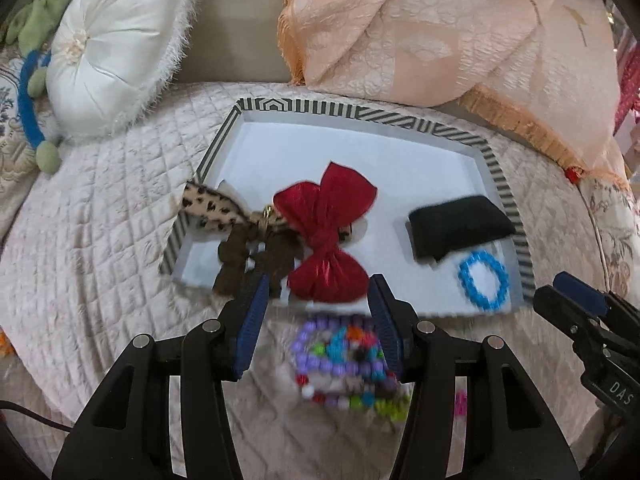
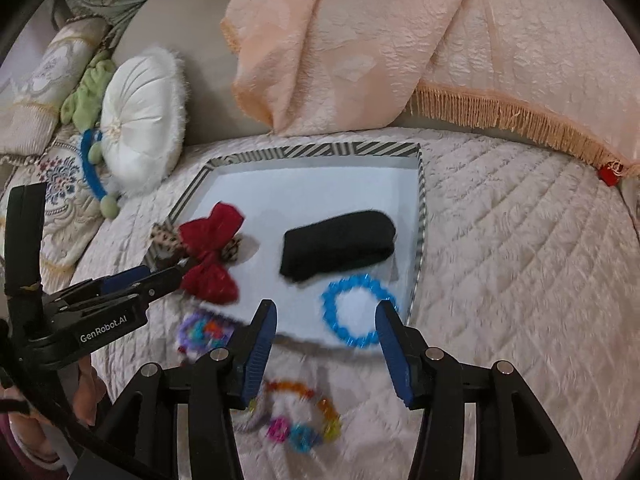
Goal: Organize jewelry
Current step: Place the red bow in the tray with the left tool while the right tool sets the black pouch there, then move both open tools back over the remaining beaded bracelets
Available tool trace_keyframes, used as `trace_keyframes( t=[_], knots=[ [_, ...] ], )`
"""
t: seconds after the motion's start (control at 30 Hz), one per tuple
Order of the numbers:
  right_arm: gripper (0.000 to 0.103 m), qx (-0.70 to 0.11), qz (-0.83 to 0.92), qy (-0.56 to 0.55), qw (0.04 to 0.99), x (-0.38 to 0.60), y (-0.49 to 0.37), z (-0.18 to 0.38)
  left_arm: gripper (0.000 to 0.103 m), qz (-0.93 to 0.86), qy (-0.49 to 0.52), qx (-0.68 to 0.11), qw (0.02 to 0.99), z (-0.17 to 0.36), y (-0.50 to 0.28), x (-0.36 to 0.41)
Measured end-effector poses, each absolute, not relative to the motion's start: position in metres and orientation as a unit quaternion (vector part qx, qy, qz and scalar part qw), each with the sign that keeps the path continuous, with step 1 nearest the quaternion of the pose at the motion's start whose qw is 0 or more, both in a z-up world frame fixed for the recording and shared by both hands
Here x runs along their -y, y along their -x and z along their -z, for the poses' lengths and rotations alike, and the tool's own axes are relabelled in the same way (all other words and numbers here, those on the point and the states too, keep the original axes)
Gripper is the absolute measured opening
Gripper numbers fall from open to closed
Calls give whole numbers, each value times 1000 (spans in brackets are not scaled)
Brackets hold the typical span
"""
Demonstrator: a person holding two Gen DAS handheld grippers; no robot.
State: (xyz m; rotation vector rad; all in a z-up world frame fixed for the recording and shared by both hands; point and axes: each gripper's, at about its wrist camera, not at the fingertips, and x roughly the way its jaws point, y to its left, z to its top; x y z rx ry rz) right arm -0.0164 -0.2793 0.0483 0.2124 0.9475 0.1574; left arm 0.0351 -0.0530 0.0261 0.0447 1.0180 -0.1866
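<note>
A striped-rim tray [image 1: 360, 114] [image 2: 320, 148] lies on the quilted bed. In it are a red bow [image 1: 326, 236] [image 2: 210, 252], a leopard and brown bow [image 1: 240, 236] [image 2: 166, 242], a black cloth [image 1: 458, 224] [image 2: 338, 244] and a blue bead bracelet [image 1: 484, 276] [image 2: 356, 310]. My left gripper [image 1: 320, 300] [image 2: 160, 272] is open above a pile of purple and mixed bead bracelets [image 1: 344, 360] [image 2: 204, 330] lying in front of the tray. My right gripper [image 2: 326, 322] [image 1: 568, 292] is open over the tray's near edge, with a multicoloured bead bracelet [image 2: 296, 416] on the quilt below it.
A white round cushion [image 1: 116, 48] [image 2: 142, 120] and a blue and green hairband [image 1: 30, 108] [image 2: 94, 168] lie left of the tray. A peach fringed blanket [image 1: 460, 40] [image 2: 380, 40] is piled behind it. Quilt [image 2: 520, 260] stretches to the right.
</note>
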Motion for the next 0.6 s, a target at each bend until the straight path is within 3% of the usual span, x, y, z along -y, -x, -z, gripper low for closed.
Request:
trace_keyframes(
  t=[0.6],
  knots=[
    [58,-439,-90,-108,887,253,90,-64,51,86,-44,-455,885,-40,46,43]
  ],
)
